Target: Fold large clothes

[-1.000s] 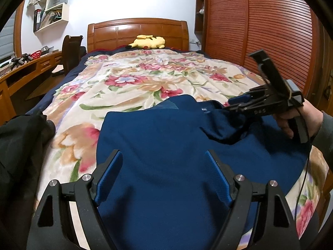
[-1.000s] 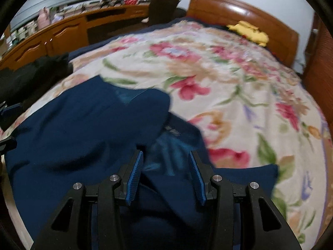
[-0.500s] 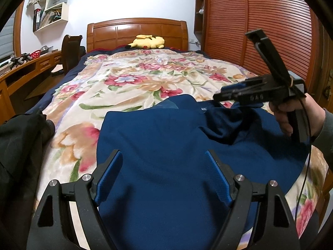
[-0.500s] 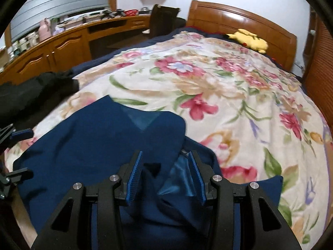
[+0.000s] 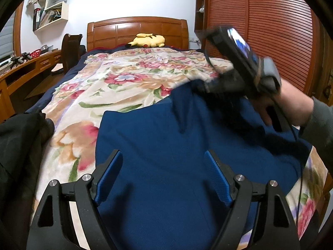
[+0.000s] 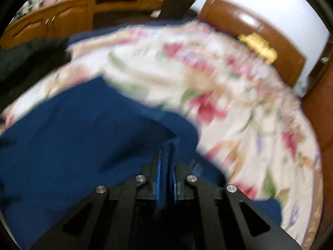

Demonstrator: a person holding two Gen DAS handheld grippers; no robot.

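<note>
A large dark blue garment (image 5: 158,129) lies spread on the near end of the floral bed cover (image 5: 124,83). My left gripper (image 5: 162,156) hovers open just above its middle, with nothing between the fingers. At the garment's far right corner is my right gripper (image 5: 199,85), held by a hand (image 5: 291,102); it is blurred. In the right wrist view the right gripper (image 6: 168,145) is closing tight, its blue pads pressed on a raised fold of the blue garment (image 6: 83,125). That corner is lifted off the bed.
A yellow plush toy (image 5: 148,40) lies by the wooden headboard. Black clothing (image 5: 18,137) is heaped at the bed's left edge. A wooden desk (image 5: 20,68) and a chair (image 5: 71,50) stand on the left. A slatted wooden wardrobe (image 5: 260,31) lines the right.
The right gripper's jaws went from half open around the cloth to shut on it, and it moved up and toward the headboard, lifting the garment's corner. The left gripper stayed put.
</note>
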